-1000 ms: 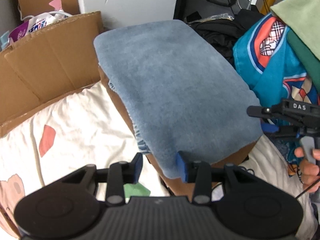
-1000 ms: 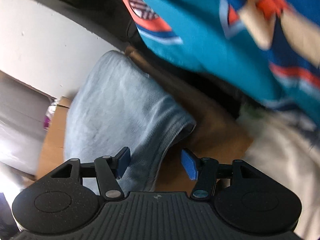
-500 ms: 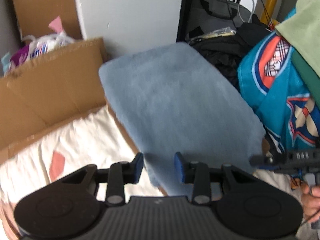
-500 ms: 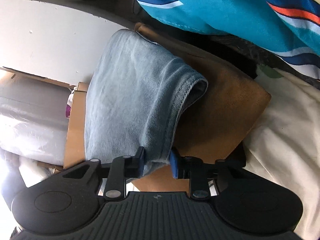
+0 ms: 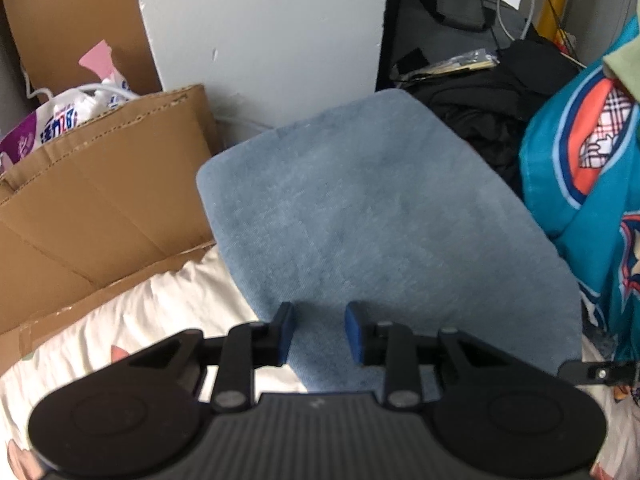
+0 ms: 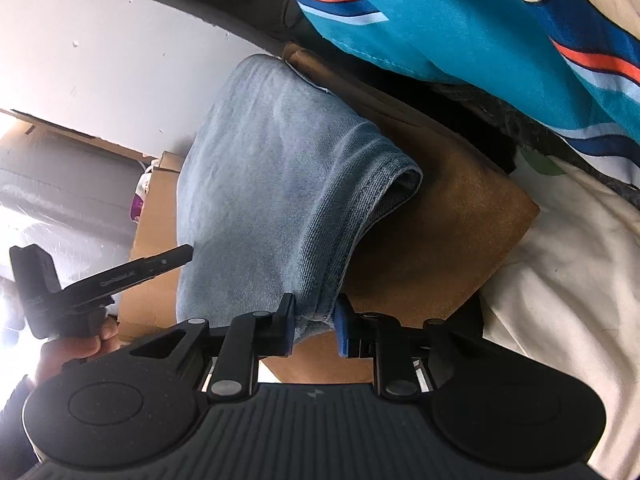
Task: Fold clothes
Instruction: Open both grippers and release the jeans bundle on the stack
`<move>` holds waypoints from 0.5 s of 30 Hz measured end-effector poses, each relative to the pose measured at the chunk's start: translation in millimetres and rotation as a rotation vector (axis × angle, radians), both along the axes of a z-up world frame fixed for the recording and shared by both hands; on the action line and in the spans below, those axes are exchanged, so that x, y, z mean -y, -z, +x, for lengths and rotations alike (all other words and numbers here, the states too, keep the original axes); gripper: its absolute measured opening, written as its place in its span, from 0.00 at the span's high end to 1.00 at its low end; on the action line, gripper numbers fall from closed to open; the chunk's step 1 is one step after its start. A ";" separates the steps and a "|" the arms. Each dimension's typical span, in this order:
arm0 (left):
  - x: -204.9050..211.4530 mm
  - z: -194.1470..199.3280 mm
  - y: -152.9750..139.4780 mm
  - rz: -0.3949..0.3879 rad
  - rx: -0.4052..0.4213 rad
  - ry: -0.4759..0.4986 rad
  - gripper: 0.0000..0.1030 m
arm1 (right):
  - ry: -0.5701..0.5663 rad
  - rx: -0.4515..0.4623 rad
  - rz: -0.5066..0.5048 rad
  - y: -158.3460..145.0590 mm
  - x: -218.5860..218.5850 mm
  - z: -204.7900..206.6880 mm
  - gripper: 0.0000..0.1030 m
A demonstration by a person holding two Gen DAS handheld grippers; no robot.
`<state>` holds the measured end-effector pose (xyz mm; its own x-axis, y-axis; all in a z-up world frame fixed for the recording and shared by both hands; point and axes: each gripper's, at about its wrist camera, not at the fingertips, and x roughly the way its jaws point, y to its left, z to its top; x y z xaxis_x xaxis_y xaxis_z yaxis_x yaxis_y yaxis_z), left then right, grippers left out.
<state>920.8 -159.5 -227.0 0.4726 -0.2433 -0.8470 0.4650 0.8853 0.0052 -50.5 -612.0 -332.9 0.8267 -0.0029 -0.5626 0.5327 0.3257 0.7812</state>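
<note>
A folded light-blue denim garment lies on a brown folded piece on the bed. My left gripper hovers over the garment's near edge. Its jaws are closing, with a gap still between the pads and blue cloth showing behind it; nothing is pinched. My right gripper is closing too, and its pads press on the hem corner of the denim garment. In the right wrist view the left gripper shows at the left, held by a hand.
A teal jersey with orange and white print hangs at the right. A cardboard box stands at the left, against a white wall panel. Black bags sit behind. A cream printed sheet covers the bed.
My left gripper has moved forward over the blue garment and its jaws have narrowed. The right gripper's jaws, wide apart a second ago, have come together on the garment's hem.
</note>
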 end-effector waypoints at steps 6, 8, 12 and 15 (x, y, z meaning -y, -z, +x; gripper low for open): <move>4.6 7.7 0.6 0.030 -0.031 -0.032 0.69 | -0.036 -0.049 -0.064 -8.4 -11.2 -5.0 0.84; 6.6 9.2 -7.1 0.025 -0.051 -0.056 0.71 | -0.048 -0.084 -0.085 -11.1 -17.3 -7.0 0.85; 2.3 1.0 -20.6 0.005 -0.077 -0.080 0.68 | -0.038 -0.108 -0.100 -18.2 -19.0 -12.2 0.82; -5.9 -11.0 -26.9 -0.002 -0.091 -0.103 0.62 | -0.072 -0.159 -0.162 -32.6 -18.5 -8.0 0.57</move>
